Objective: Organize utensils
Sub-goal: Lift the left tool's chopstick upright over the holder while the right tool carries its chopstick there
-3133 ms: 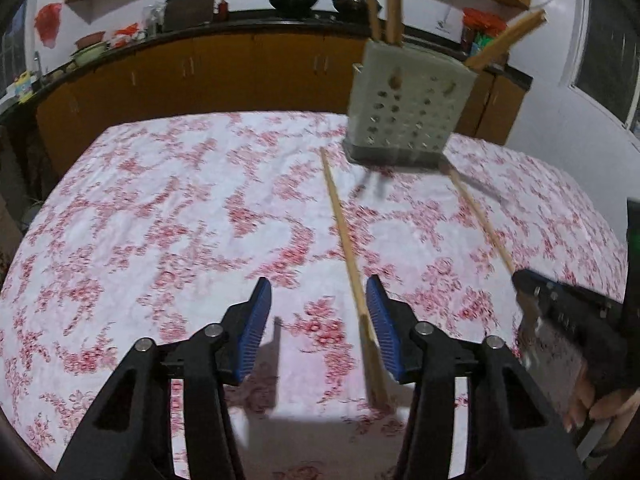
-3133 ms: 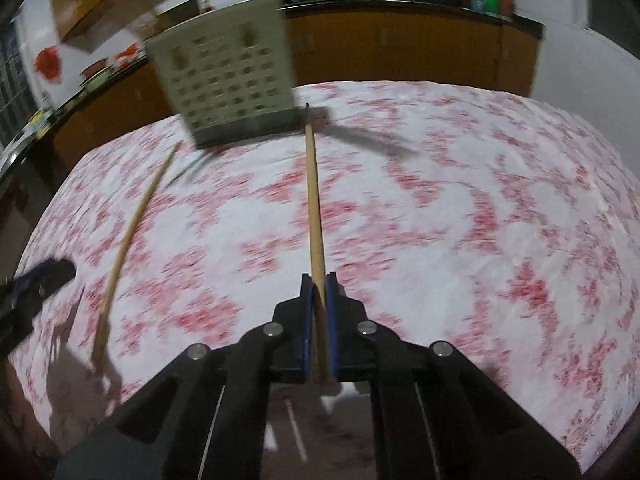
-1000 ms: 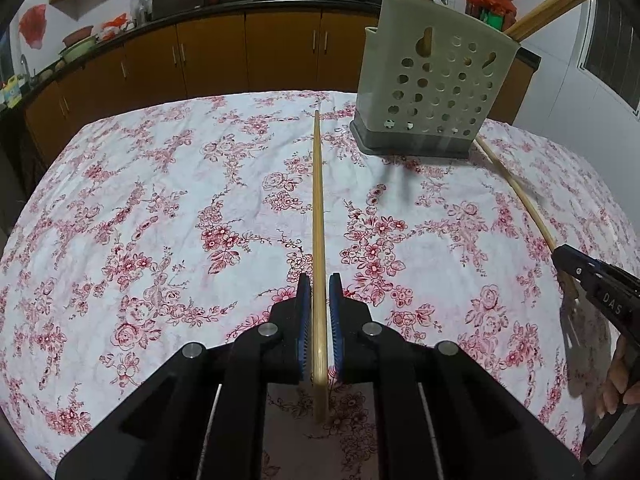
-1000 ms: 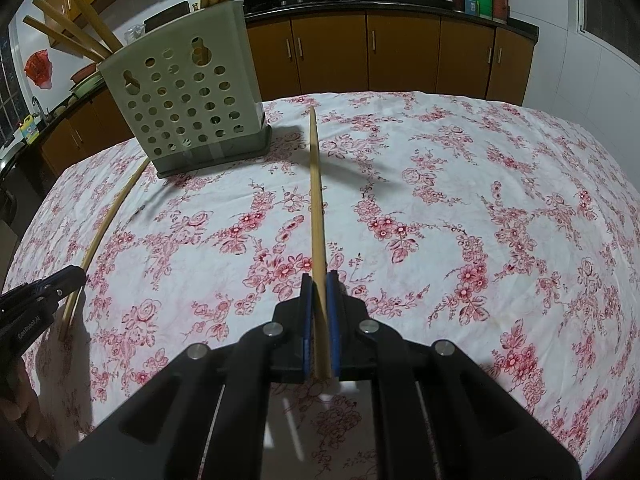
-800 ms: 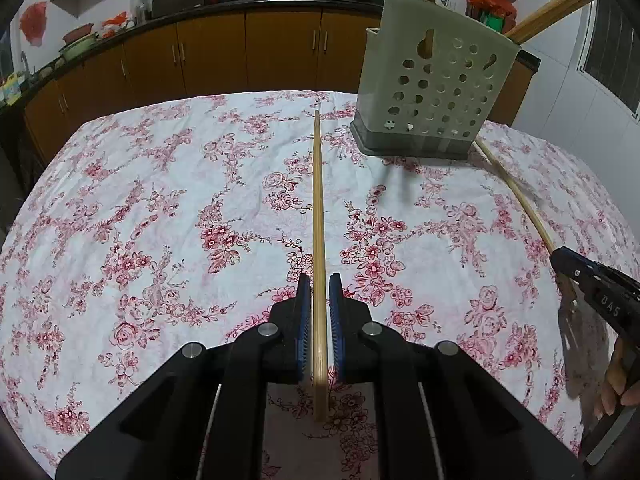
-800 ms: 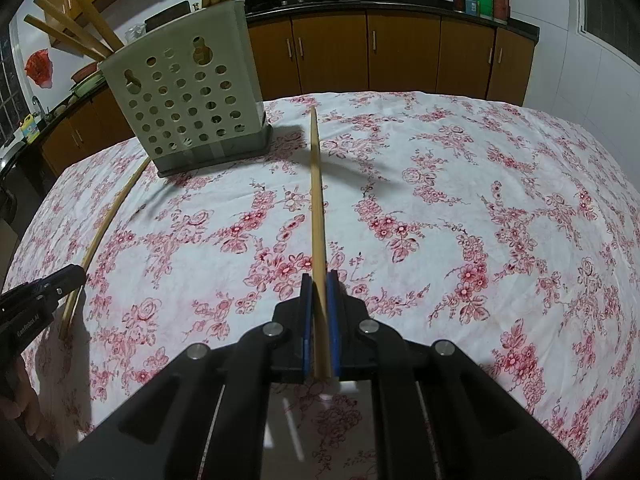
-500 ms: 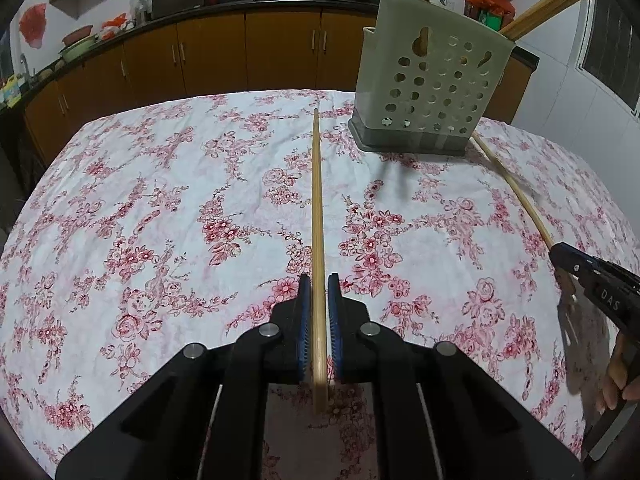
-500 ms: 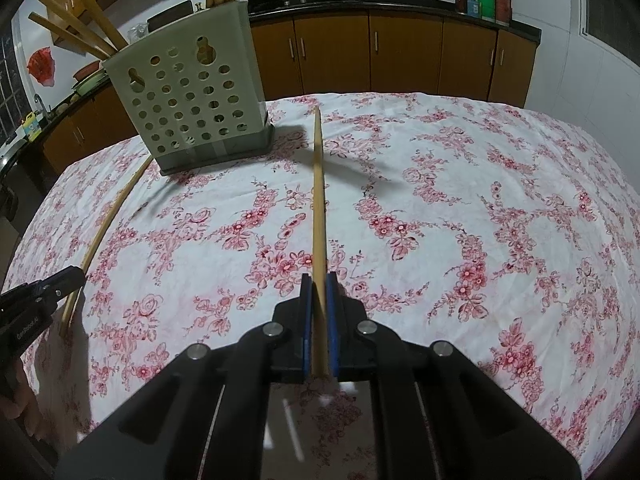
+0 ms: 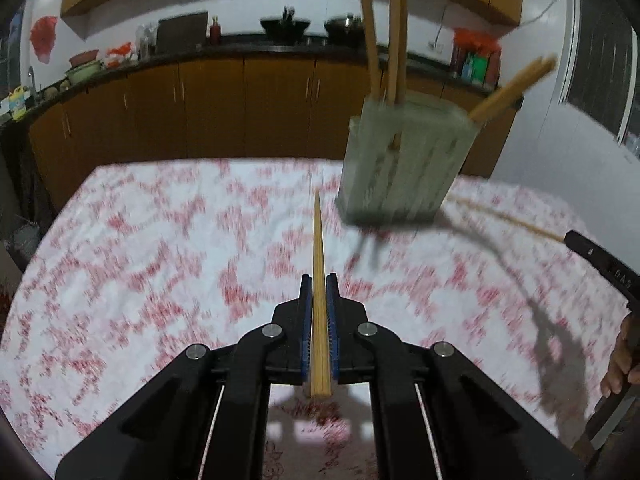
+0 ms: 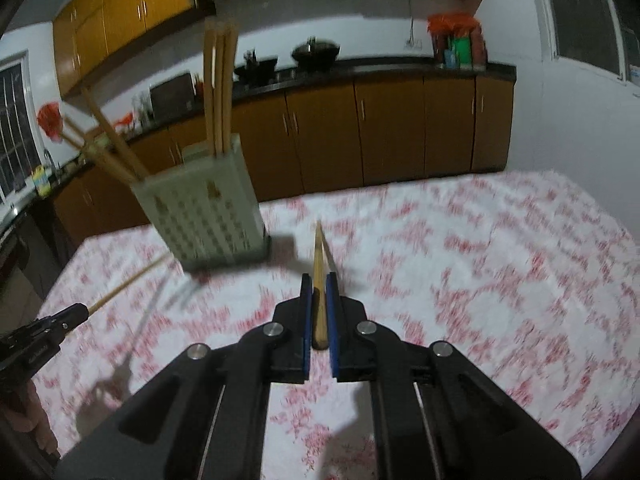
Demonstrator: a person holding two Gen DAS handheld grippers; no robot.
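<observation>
My left gripper [image 9: 319,280] is shut on a wooden chopstick [image 9: 318,248] that points forward, lifted above the floral tablecloth [image 9: 160,264]. My right gripper [image 10: 318,278] is shut on another wooden chopstick [image 10: 318,252], also lifted. The pale green perforated utensil holder [image 9: 404,160] stands ahead and right of the left gripper, with several chopsticks [image 9: 394,32] upright and leaning in it. In the right wrist view the holder [image 10: 204,216] is ahead to the left. Each gripper shows at the edge of the other's view, the right gripper [image 9: 600,264] and the left gripper [image 10: 44,332]. Both views are motion blurred.
The table [image 10: 500,272] has a red-flowered white cloth. Brown kitchen cabinets [image 9: 208,108] and a dark counter with pots [image 9: 284,24] run behind it. A white wall and a window [image 9: 604,80] are at the right. A hand [image 9: 624,360] shows at the right edge.
Both grippers have lifted and tilted up with their chopsticks, which now hang in the air. The holder looks closer and higher in both views. The views have become blurred.
</observation>
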